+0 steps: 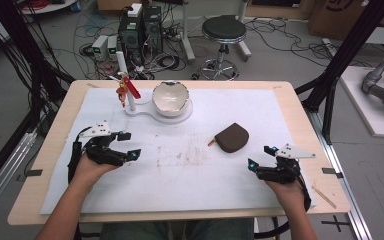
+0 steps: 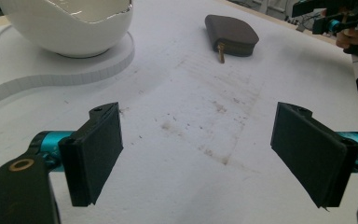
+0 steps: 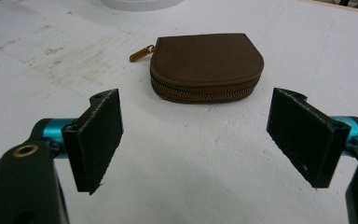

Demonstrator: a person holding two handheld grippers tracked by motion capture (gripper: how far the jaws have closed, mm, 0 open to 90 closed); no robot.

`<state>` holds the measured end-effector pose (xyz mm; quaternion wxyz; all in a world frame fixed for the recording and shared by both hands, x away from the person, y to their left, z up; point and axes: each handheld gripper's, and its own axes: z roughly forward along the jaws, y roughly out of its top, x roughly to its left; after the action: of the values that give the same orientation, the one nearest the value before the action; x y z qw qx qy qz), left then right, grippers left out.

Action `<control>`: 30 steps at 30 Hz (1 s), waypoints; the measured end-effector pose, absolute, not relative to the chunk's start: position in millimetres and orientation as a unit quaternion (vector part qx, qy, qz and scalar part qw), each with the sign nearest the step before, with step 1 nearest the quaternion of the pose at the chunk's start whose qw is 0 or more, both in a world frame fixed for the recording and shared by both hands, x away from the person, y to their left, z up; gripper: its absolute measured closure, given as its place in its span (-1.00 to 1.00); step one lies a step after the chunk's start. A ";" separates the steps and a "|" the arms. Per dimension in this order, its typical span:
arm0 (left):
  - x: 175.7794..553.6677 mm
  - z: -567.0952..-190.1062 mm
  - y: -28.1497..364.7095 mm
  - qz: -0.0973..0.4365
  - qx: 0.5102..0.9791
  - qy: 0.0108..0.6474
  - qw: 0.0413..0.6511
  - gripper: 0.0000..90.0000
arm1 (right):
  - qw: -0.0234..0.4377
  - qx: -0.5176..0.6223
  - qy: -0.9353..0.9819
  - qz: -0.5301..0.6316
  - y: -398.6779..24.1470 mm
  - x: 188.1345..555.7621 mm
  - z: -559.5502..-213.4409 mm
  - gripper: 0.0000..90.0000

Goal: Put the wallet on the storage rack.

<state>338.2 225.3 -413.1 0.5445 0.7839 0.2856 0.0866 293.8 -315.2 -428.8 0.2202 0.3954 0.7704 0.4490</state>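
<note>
A brown zipped coin pouch [image 1: 232,137] lies flat on the white mat [image 1: 190,170], right of centre, its brass zip pull pointing left. In the right gripper view the pouch [image 3: 206,65] sits just beyond the open jaws of my right gripper [image 3: 198,142], apart from them. From above, my right gripper [image 1: 261,156] rests low near the mat's right side, empty. My left gripper [image 1: 129,145] stands open at the left of the mat, nothing between its pads [image 2: 95,151]. The left gripper view shows the pouch [image 2: 230,35] far off.
A white cracked-egg-shaped bowl [image 1: 170,97] sits on a white base at the back centre, also seen as the bowl [image 2: 70,23] up close. A white post with red and orange parts [image 1: 126,90] stands left of it. A thin wooden stick [image 1: 324,197] lies at the table's right front corner.
</note>
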 end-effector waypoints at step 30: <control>380.9 -421.5 107.6 0.058 0.818 0.232 0.523 -0.63 | 0.243 0.422 0.750 0.447 -351.1 249.5 -426.1 -0.59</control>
<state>380.9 107.6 -421.5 0.5233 0.8180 0.2317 0.0578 249.5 -351.1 -426.1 0.2432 0.4225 0.7499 0.4472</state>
